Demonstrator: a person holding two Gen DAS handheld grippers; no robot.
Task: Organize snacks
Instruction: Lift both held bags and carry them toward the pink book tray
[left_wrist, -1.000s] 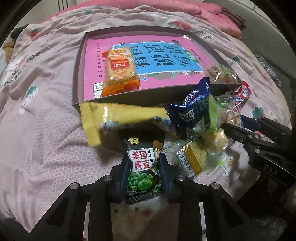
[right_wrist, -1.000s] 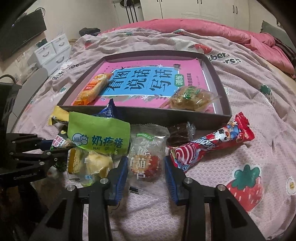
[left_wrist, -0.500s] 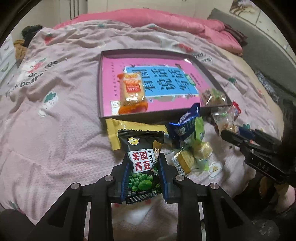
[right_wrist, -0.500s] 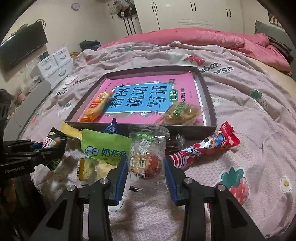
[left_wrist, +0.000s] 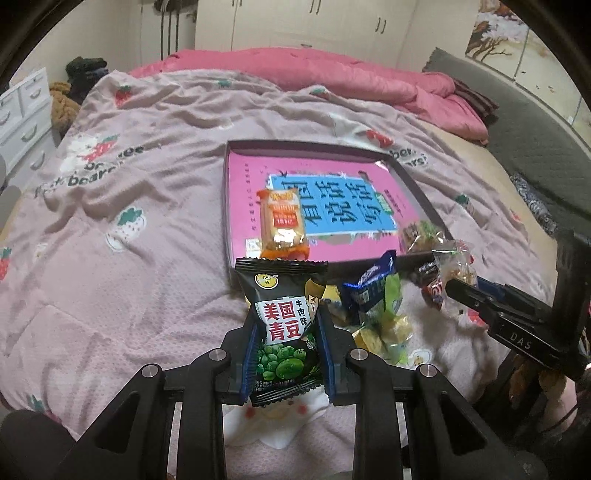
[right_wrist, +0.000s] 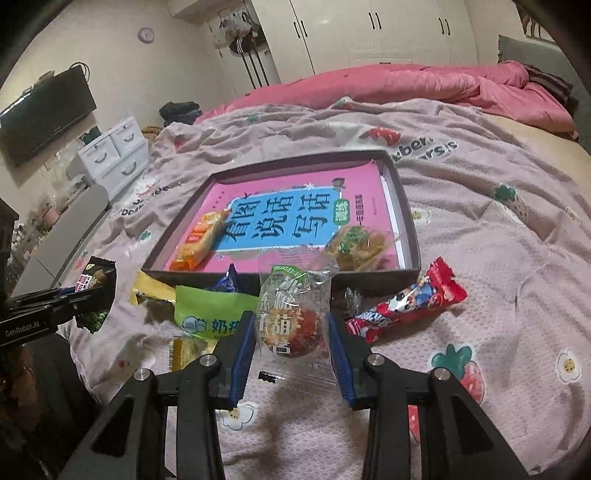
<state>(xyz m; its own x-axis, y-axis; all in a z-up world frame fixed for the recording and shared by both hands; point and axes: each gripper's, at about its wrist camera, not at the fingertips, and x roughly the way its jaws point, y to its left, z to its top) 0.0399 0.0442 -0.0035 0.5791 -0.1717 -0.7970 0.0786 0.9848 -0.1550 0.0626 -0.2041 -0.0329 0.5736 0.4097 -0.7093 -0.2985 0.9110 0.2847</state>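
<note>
left wrist view: the left gripper (left_wrist: 286, 341) has its jaws closed on a black green-pea packet (left_wrist: 282, 325), held above the bed (left_wrist: 122, 295) in front of the shallow box (left_wrist: 224, 206), where an orange cracker packet (left_wrist: 282, 225) lies.

right wrist view: the right gripper (right_wrist: 291, 334) has its jaws clamped on a clear snack bag (right_wrist: 293, 317); a red candy wrapper (right_wrist: 410, 301) lies on the bed just beside the box (right_wrist: 410, 236).

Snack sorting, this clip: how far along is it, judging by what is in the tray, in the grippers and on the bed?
Early. Done: the orange cracker pack and a clear pastry pack lie in the tray. In hand: the left gripper grips the green pea packet; the right gripper grips the clear hawthorn snack bag. Left: the green packet, red wrapper and others on the bedspread.
</note>
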